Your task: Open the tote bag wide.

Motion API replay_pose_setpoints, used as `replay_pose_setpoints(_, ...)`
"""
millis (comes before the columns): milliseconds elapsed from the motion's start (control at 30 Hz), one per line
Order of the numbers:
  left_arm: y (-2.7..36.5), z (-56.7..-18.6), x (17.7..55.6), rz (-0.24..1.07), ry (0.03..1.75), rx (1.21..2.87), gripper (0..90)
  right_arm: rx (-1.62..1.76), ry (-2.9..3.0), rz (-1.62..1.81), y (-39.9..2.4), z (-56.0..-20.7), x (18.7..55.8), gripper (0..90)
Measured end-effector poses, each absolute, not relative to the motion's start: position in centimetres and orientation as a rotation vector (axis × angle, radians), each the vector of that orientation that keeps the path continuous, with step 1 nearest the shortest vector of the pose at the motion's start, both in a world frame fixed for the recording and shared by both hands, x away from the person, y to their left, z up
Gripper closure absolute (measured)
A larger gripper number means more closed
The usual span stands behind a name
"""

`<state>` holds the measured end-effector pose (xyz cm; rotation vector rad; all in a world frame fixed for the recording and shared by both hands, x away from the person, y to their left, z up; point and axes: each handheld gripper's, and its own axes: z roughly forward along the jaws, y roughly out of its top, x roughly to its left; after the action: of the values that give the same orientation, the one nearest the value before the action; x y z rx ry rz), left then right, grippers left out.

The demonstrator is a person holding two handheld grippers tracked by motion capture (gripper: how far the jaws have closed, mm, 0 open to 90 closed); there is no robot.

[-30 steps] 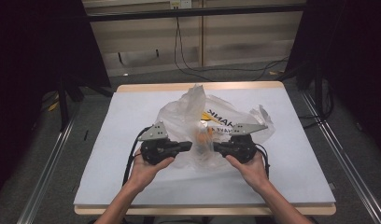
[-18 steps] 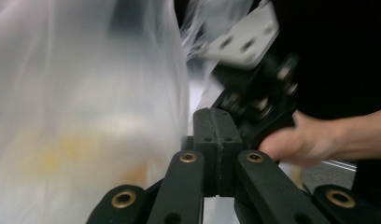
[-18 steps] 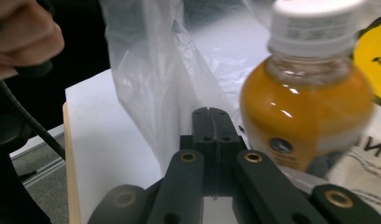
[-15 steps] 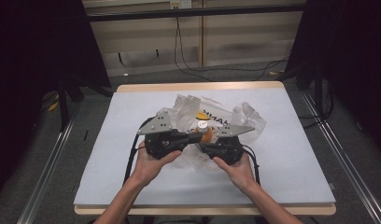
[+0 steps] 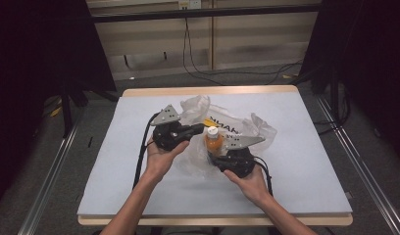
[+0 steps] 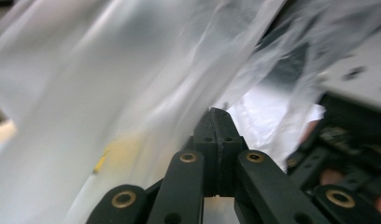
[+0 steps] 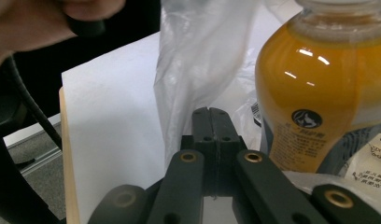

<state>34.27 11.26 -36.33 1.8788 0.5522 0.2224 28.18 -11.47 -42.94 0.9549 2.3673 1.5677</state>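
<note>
- Nearest the person, the right gripper [image 5: 218,155] sits low beside the orange juice bottle [image 5: 213,141]; its own view shows the jaws pressed together on a fold of the clear plastic bag [image 7: 198,60], the pinch itself hard to make out.
- The left gripper [image 5: 200,128] points at the bag's upper edge, jaws together; in its view the film [image 6: 132,84] drapes over the tips and looks pinched between them, though blur makes that unsure.
- The bottle stands upright among the crumpled bag in the middle of the white table [image 5: 296,147], its white cap [image 5: 213,131] clear of the plastic.
- The step in hand looks like freeing the bottle from the bag: best to draw the two held folds apart and down evenly, so the bottle is not tipped.
- The right gripper view gives the bottle's label [image 7: 307,121] and liquid close up; the high view gives instead the layout of both grippers and the bag's print.
- Farthest back, cables [image 5: 198,63] hang against the wall.
</note>
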Motion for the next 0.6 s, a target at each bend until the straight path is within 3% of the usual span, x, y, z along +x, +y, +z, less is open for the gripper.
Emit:
replay_pose_setpoints(333,11.9,-41.1,37.2,0.204,0.681,1.987,90.0,0.984,2.411,1.526,-11.2,-44.6,28.7,90.0)
replay_pose_setpoints(600,12.1,-46.1,38.6,0.113,0.786,2.090,90.0,1.024,2.450,1.420,-12.4,-46.9,29.6,90.0)
